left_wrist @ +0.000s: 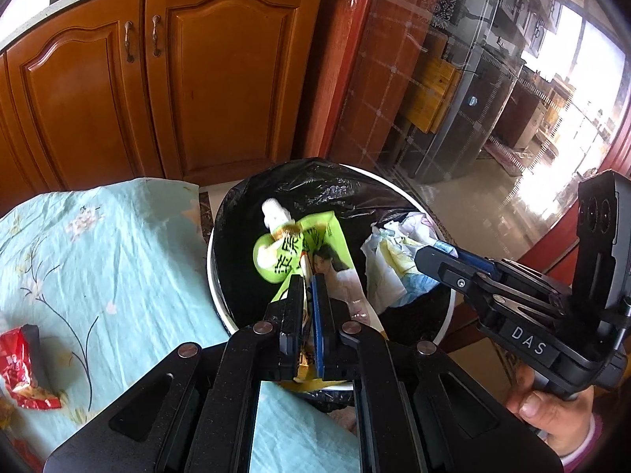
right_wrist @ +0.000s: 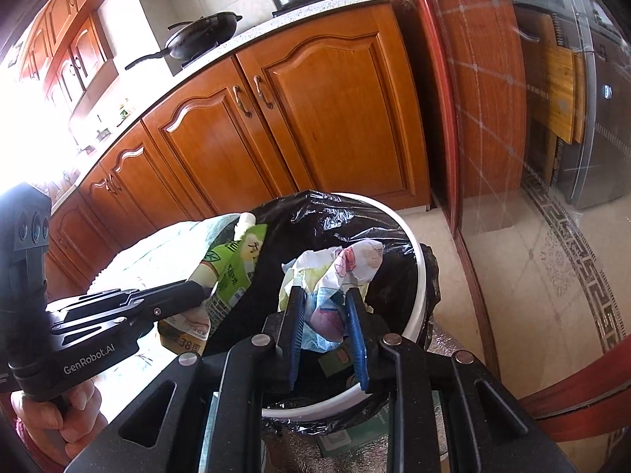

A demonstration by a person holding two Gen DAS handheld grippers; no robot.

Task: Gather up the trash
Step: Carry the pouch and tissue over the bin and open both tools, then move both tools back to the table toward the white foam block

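Observation:
A white bin [left_wrist: 211, 276] with a black liner [right_wrist: 315, 213] stands beside the table. My left gripper [left_wrist: 307, 282] is shut on a green drink pouch [left_wrist: 284, 252] with a white cap and holds it over the bin's mouth. In the right wrist view the left gripper [right_wrist: 199, 289] and the pouch [right_wrist: 236, 264] show at the bin's left edge. My right gripper [right_wrist: 325, 295] has a crumpled printed paper [right_wrist: 339, 264] pressed between its pads above the bin. From the left wrist view, the right gripper [left_wrist: 424, 258] and the paper [left_wrist: 388, 268] hang over the bin's right side.
A table with a pale blue floral cloth [left_wrist: 98, 244] lies left of the bin, with a red snack wrapper [left_wrist: 23, 366] on it. Wooden cabinets [left_wrist: 197, 79] stand behind, and a glass sliding door [left_wrist: 493, 118] to the right. A hand [left_wrist: 552, 406] grips each handle.

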